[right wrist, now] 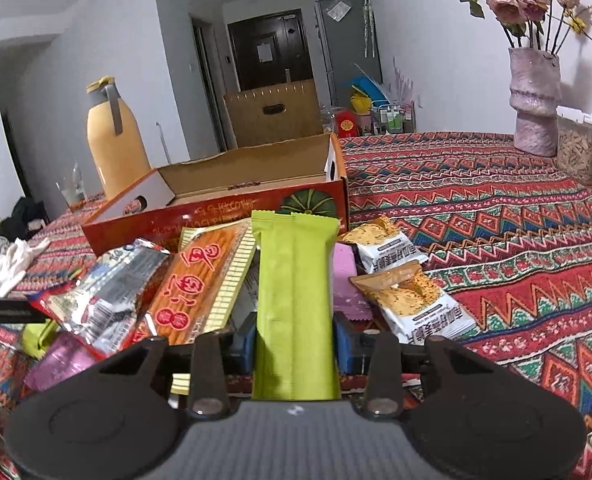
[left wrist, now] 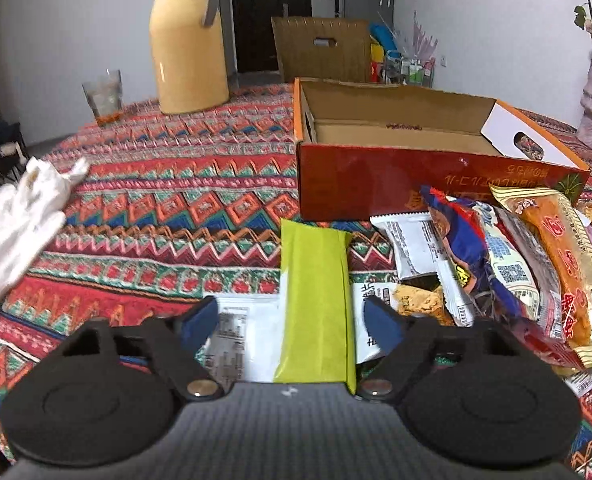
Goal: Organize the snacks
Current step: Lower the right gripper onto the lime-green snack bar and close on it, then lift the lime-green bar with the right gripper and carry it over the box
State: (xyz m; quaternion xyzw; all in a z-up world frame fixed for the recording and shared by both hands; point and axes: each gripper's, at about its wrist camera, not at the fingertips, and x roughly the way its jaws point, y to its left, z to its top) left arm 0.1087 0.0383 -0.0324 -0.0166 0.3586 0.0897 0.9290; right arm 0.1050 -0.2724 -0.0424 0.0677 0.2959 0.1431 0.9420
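Note:
A pile of snack packets (left wrist: 496,264) lies on the patterned tablecloth in front of an open, empty red cardboard box (left wrist: 396,184), which also shows in the right wrist view (right wrist: 223,208). My left gripper (left wrist: 291,320) is open, its blue pads either side of a lime-green packet (left wrist: 316,304) without touching it. My right gripper (right wrist: 293,344) is shut on another lime-green packet (right wrist: 293,300), held upright above the pile. An orange stick-snack packet (right wrist: 199,280) and white biscuit packets (right wrist: 412,304) lie beside it.
A yellow thermos jug (left wrist: 187,44) and a glass (left wrist: 103,96) stand at the back left. A white cloth (left wrist: 19,224) lies at the left edge. A purple vase with flowers (right wrist: 536,100) and a clear container (right wrist: 584,152) stand at the right.

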